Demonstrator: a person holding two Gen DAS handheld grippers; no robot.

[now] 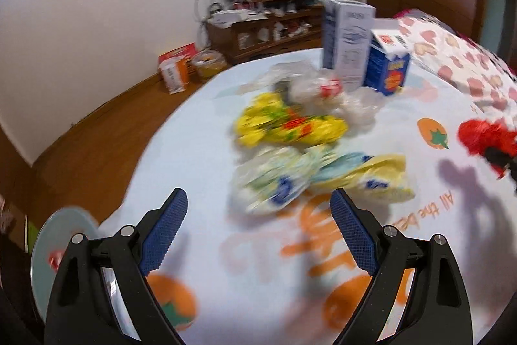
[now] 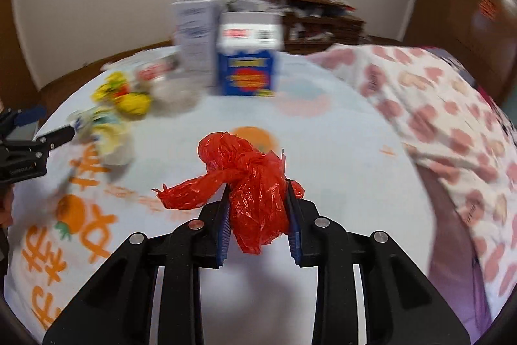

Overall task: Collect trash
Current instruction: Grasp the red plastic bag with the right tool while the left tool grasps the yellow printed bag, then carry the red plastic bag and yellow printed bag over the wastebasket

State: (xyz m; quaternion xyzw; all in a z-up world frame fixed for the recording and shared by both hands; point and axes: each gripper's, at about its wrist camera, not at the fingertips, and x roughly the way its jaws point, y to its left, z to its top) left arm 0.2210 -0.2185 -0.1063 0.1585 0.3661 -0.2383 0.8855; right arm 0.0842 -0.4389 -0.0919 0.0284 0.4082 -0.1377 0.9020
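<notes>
Left gripper (image 1: 258, 235) spread wide, empty, poised just short of crumpled pale blue-and-yellow plastic wrapper (image 1: 323, 180), probably lining up the next pick. Crumpled yellow printed plastic bag (image 1: 287, 125) beyond, beside clear crinkled plastic (image 1: 310, 86). Upright blue cardboard carton (image 2: 247, 70) farther back on white orange-printed tablecloth (image 2: 339, 144). Right gripper (image 2: 258, 202) pinching knotted red plastic bag (image 2: 255, 186), clamped mid-bundle, seemingly for carrying off.

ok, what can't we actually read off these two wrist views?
- Print on the tall white carton and blue box: motion blur, both views.
- Crumpled yellow wrapper and pale plastic bags: blurred, contents and brand unreadable.
- Knotted red plastic bag in the right gripper: contents hidden by the plastic.
- Left gripper: open; its left-side finger covers part of the round glass plate.
</notes>
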